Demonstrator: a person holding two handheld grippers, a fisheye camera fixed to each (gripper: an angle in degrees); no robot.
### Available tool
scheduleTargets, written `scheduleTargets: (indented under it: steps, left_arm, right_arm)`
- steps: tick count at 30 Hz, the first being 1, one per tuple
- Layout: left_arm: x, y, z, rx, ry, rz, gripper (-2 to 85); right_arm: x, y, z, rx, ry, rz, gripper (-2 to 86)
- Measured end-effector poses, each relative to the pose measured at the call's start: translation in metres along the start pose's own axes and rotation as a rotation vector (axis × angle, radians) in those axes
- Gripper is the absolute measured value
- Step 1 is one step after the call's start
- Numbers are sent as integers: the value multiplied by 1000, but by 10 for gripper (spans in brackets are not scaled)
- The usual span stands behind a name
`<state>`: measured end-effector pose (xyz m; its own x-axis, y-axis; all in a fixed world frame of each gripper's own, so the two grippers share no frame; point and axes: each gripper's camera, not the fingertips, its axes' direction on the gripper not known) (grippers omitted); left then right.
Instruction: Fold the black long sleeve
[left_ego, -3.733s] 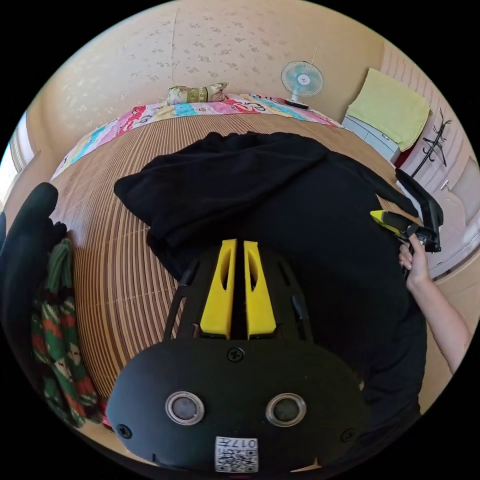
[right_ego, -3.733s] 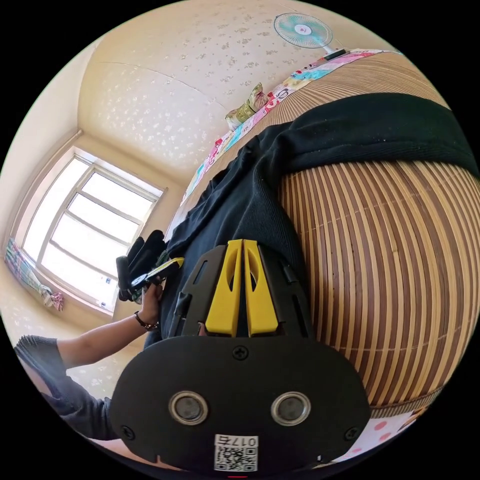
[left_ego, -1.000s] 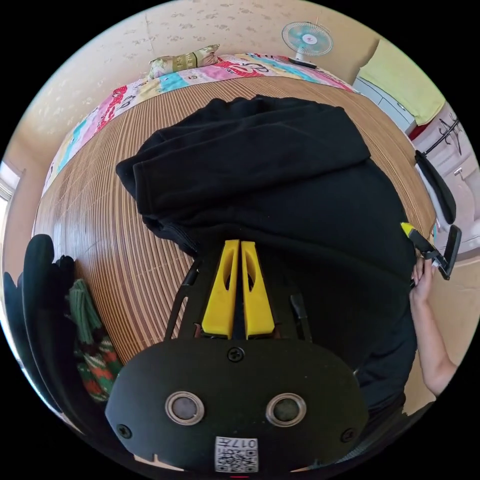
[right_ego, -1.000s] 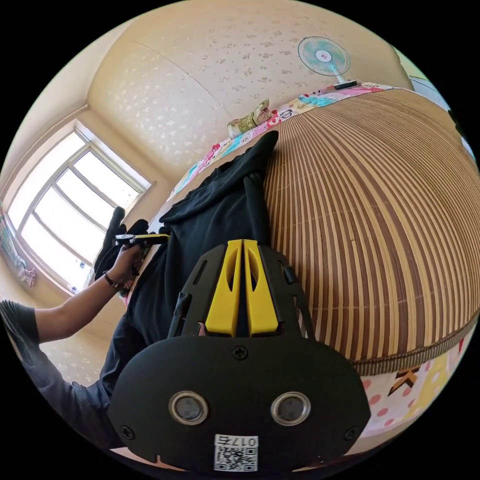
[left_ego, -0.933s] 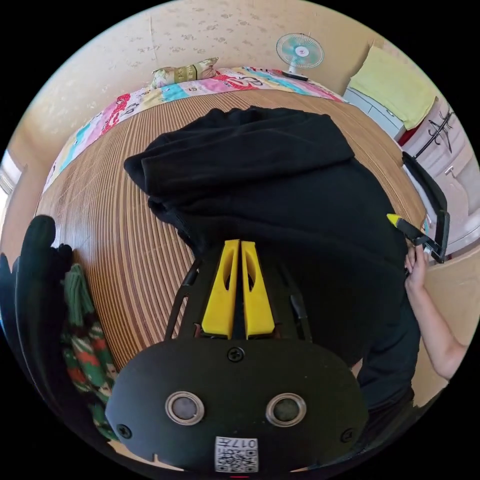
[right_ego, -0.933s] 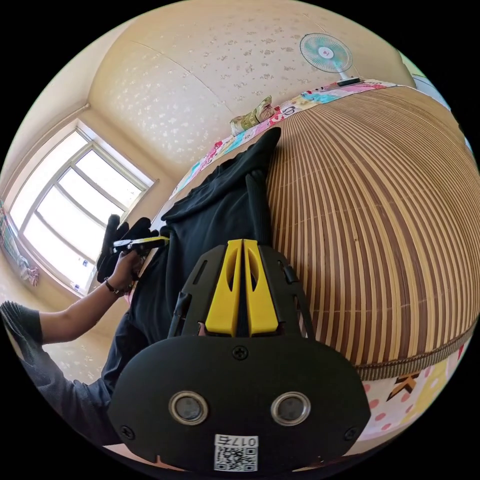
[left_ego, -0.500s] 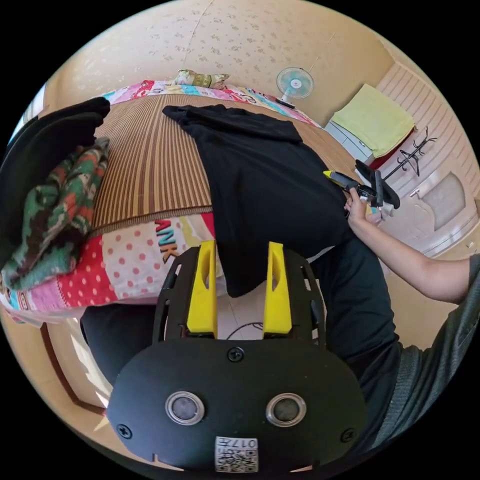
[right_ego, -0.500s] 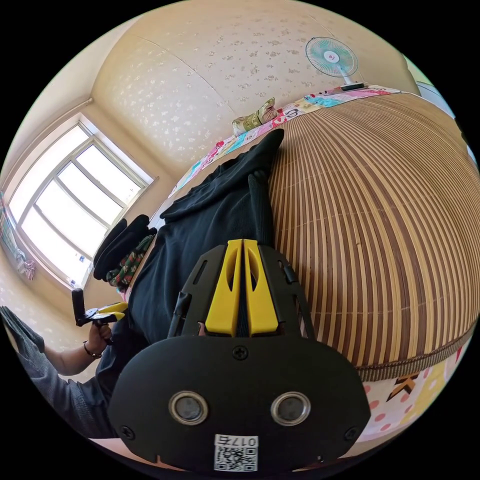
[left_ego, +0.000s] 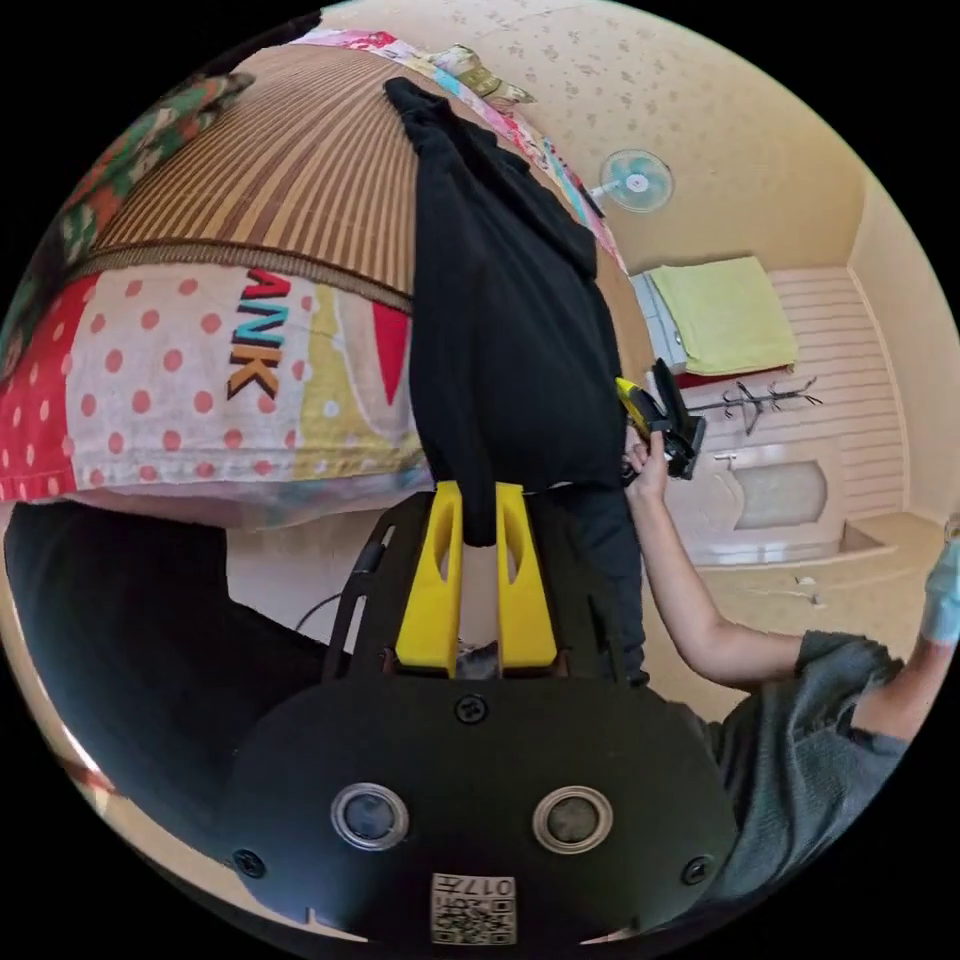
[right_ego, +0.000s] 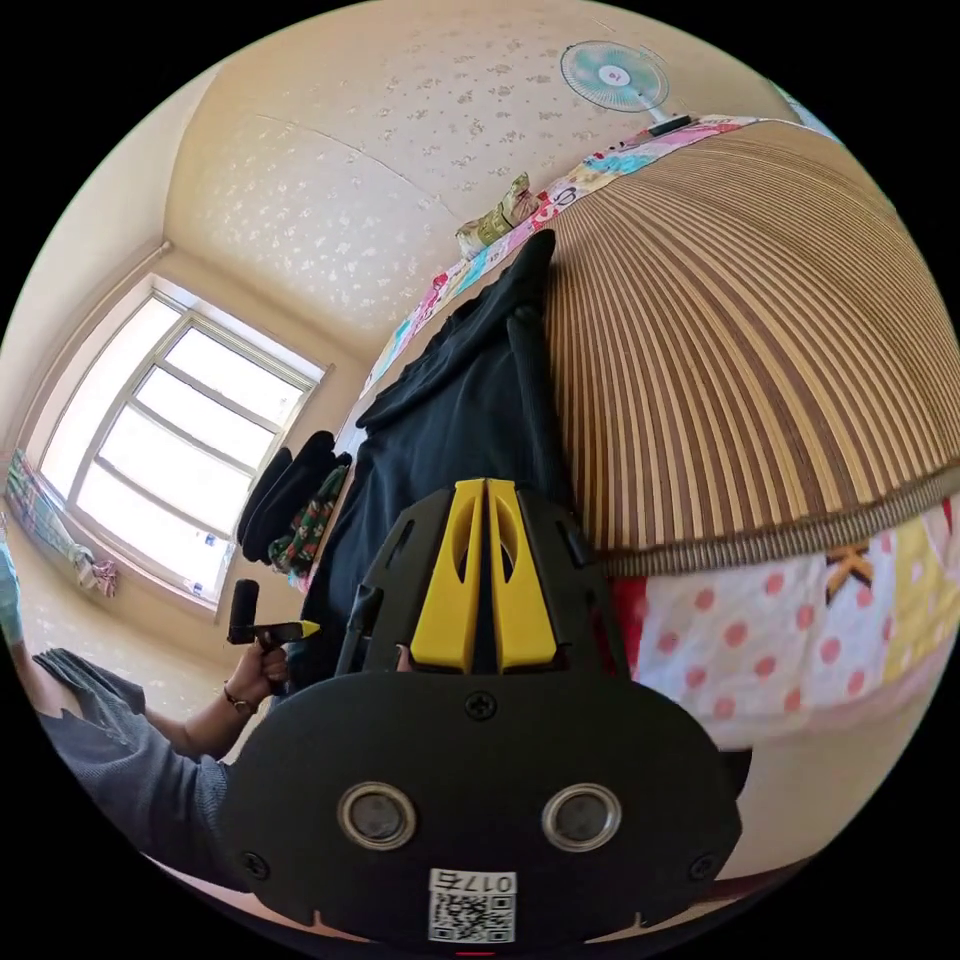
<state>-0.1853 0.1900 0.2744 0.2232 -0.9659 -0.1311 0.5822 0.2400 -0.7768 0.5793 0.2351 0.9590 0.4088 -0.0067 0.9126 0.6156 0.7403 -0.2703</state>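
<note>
- Left gripper view: the left gripper (left_ego: 479, 500) has two yellow jaws narrowly parted, the hanging corner of one black long-sleeve garment (left_ego: 505, 330) between them; whether they press it, I cannot tell. The garment drapes off one striped bamboo mat (left_ego: 300, 190).
- Right gripper view: the right gripper (right_ego: 485, 497) has two jaws closed against the garment's edge.

Bed (left_ego: 200, 390) with striped mat (right_ego: 750, 330), black long sleeve (left_ego: 500, 300) draped over edge
</note>
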Motion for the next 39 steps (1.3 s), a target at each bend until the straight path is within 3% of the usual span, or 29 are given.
scheduleTargets:
  steps: [1, 3, 8, 10, 12, 14, 19, 22, 25, 27, 33, 35, 37, 39]
  left_arm:
    - [-8, 0, -13, -9, 150, 51, 52]
    - [-18, 4, -40, 7, 261, 103, 50]
    - [-25, 10, -99, 31, 172, 213, 47]
    - [-35, 9, -112, 48, 170, 226, 47]
    - [-46, 9, -116, 61, 193, 226, 46]
    - [-57, 9, -115, 64, 208, 217, 47]
    - [-80, 23, -114, 85, 197, 208, 46]
    - [-92, 30, -119, 122, 244, 205, 46]
    - [-94, 37, -131, 169, 318, 268, 46]
    - [-88, 43, -138, 205, 408, 356, 46]
    - [-60, 59, -136, 343, 882, 666, 48]
    - [-57, 55, -126, 372, 865, 614, 48]
    - [-63, 42, -103, 386, 722, 448, 49]
    - [-78, 32, -82, 397, 550, 241, 50]
  right_arm:
    - [-5, 8, -10, 20, 29, -2, 6]
    - [-17, 42, -47, 93, 169, 60, 10]
    - [-12, 69, -103, 165, 200, 105, 35]
    - [-4, 62, -112, 118, 254, 121, 62]
    - [17, 44, -103, -85, 241, 144, 132]
    - [30, 36, -93, -209, 219, 153, 146]
    - [27, 23, -107, -312, 315, 102, 78]
    - [24, 16, -123, -407, 124, -11, 44]
    - [30, 15, -161, -320, -238, -74, 33]
    - [36, 23, -212, -73, -628, -214, 29]
    - [56, 49, -278, 384, -1212, -526, 24]
    - [62, 46, -277, 442, -1260, -512, 23]
    - [70, 36, -266, 422, -1185, -377, 23]
    - [87, 22, -238, 323, -930, -88, 23]
